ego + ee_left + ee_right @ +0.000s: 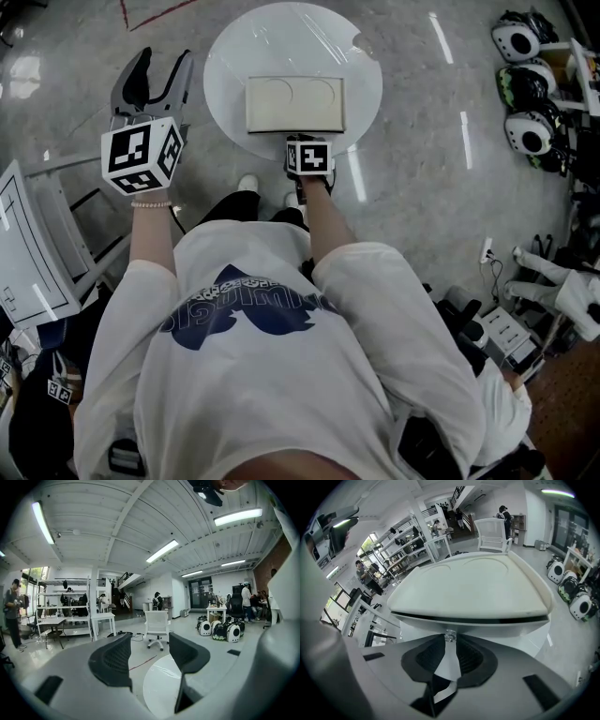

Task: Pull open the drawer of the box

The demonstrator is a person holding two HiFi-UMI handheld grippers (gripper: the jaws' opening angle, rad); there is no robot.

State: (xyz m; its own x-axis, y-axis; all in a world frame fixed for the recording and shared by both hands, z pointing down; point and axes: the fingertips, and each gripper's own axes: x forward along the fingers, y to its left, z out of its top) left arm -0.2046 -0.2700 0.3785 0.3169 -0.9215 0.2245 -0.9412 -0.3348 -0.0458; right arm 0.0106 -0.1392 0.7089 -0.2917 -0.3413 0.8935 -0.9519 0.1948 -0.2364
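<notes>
Nearest the person, the right tongs point steeply down, their marker cube uppermost. Their jaws are drawn narrow, and the ribbed pads close at the tips on a small clear knob. The knob stands at the middle of the drawer, whose white front lies directly ahead of these tongs, just under a dark slit below the box top. In the head view the drawer does not visibly stick out from the box. The cream, rectangular box has two shallow round hollows in its top and stretches away beyond the right tongs. It sits on the near half of a round white bench. The left tongs are held well off to the left of the right tongs and of the box, beside the bench edge. They are roughly level, with their own marker cube on the near side. Their jaws stand wide apart with nothing between them, only the bench rim and the pale floor showing through the gap. Farther ahead of the left tongs stands a white office chair, and to its right a cluster of rounded white-and-dark cases.
</notes>
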